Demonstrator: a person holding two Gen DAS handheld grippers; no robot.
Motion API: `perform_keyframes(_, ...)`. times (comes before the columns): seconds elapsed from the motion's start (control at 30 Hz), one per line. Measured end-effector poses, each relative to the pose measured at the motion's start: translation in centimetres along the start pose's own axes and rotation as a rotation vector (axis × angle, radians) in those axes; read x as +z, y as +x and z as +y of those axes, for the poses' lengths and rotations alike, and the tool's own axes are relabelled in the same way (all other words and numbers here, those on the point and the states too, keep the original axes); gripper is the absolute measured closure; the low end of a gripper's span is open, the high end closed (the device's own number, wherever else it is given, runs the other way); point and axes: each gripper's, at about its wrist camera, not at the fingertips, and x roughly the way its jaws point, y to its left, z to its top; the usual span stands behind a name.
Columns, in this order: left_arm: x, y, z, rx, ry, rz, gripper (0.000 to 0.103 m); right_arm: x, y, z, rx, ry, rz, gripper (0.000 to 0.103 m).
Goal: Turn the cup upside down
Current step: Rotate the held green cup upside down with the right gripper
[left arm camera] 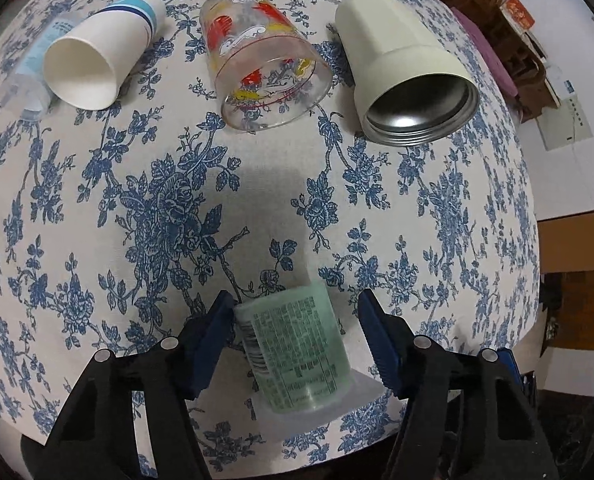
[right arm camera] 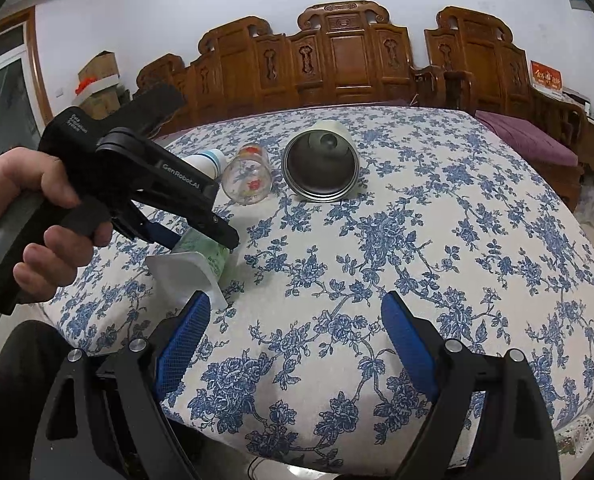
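A pale green plastic cup with a printed label and a square white rim lies on its side near the table's front edge. My left gripper is open around it; the left finger touches it, the right finger stands apart. In the right wrist view the same green cup lies under the left gripper, its white rim facing the camera. My right gripper is open and empty above the tablecloth.
On the floral tablecloth lie a white paper cup, a clear glass with red print and a cream steel tumbler, all on their sides. Carved wooden chairs stand behind the table.
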Motion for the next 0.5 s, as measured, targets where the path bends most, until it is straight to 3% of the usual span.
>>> perform_keyframes(0.1,0.2,0.4,0.2,0.006,-0.006,0.017,0.055,-0.1,0.1,0.0,0.002,0.003,0.003,0.014)
perform_keyframes(0.23,0.0,0.3,0.0,0.016,0.019,0.003,0.055,-0.1,0.2,-0.2,0.001,0.007,0.006,0.014)
perform_keyframes(0.5,-0.2,-3.1,-0.5,0.067,0.101,-0.246,0.055,-0.1,0.5,-0.4,-0.005,0.013,0.010,0.014)
